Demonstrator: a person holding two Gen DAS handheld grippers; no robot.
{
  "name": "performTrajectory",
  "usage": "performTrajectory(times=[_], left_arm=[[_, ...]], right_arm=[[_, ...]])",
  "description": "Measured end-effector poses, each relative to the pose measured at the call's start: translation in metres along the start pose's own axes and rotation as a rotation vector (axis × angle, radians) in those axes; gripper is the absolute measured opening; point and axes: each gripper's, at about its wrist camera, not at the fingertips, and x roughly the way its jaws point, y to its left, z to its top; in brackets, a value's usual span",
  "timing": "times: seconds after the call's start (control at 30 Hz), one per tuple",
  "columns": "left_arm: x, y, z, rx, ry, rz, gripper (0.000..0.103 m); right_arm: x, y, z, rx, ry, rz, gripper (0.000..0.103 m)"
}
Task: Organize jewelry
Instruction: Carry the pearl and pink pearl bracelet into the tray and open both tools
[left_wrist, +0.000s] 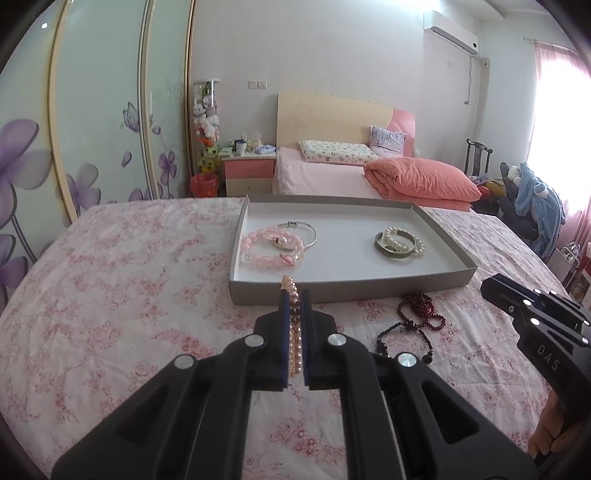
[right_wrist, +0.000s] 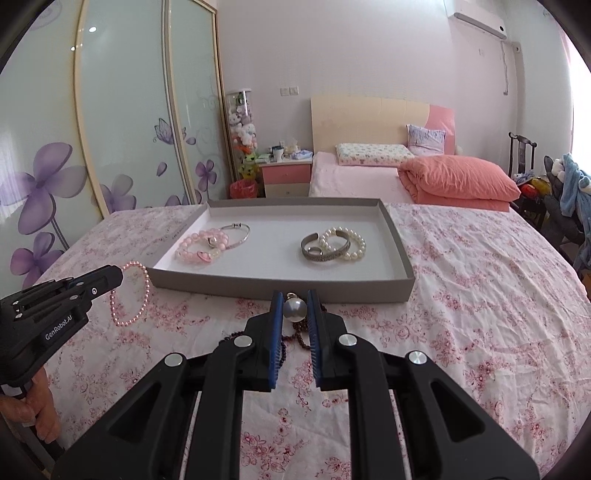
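Left gripper (left_wrist: 294, 295) is clamped on pink pearl bracelet (left_wrist: 291, 291) near tray (left_wrist: 347, 286) front edge; right gripper (right_wrist: 294, 295) grips large pearl (right_wrist: 294, 309).

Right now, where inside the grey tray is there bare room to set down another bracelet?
The shallow grey cardboard tray has a bare middle strip, between the pink bead bracelets on its left and the silver cuff with white pearl bracelet on its right. The far end is bare too. Those two clusters are crowded.

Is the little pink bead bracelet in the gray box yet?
Not yet. The pink bead bracelet hangs from the left tool, in front of the gray box, above the bedspread.
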Motion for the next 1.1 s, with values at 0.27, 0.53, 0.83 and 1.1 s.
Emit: performTrajectory(times=[0.27,0.53,0.83,1.1], left_arm=[[-0.014,-0.011,0.008,0.053,-0.073,0.028,0.006],[-0.02,-0.015,0.018,0.07,-0.113,0.039,0.006],[-0.023,-0.015,0.029,0.069,-0.144,0.043,0.006],[-0.015,-0.015,0.039,0.071,-0.151,0.05,0.006]], right_arm=[[-0.012,0.0,0.012,-0.005,-0.08,-0.012,0.014],[-0.021,0.002,0.028,-0.004,-0.149,-0.014,0.014],[-0.025,0.0,0.041,-0.002,-0.195,-0.014,0.014],[-0.02,-0.006,0.048,0.004,-0.21,-0.022,0.014]])
